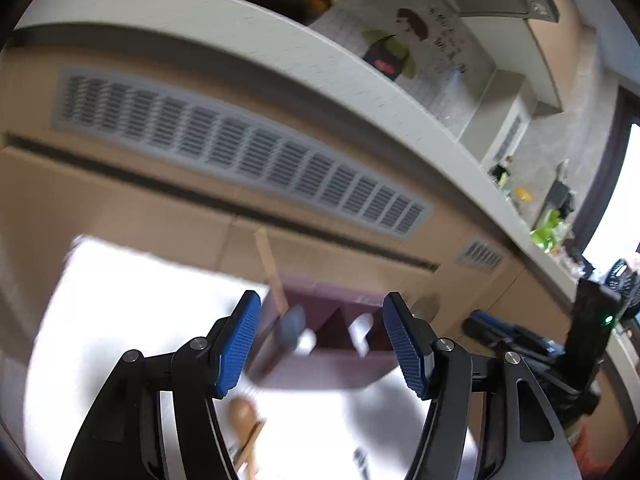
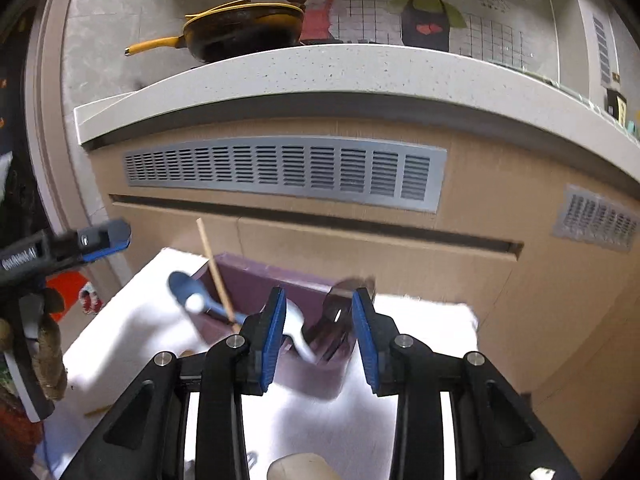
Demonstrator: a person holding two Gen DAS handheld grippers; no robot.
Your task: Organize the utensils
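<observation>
A purple divided utensil box (image 2: 256,284) stands on a white table (image 2: 420,320) against the cabinet; it also shows in the left wrist view (image 1: 320,368). It holds a blue spoon (image 2: 188,288), a wooden chopstick (image 2: 216,268), a white spoon (image 2: 298,328) and a dark metal utensil (image 2: 340,312). My right gripper (image 2: 320,340) is open and empty just above the box. My left gripper (image 1: 320,344) is open and empty, facing the box. A wooden spoon (image 1: 242,416) lies on the table below it.
A beige cabinet front with grey vent grilles (image 2: 288,168) rises behind the table under a white countertop (image 2: 320,72). A yellow-handled pan (image 2: 240,28) sits on the counter. A wooden utensil end (image 2: 300,466) lies near the table's front.
</observation>
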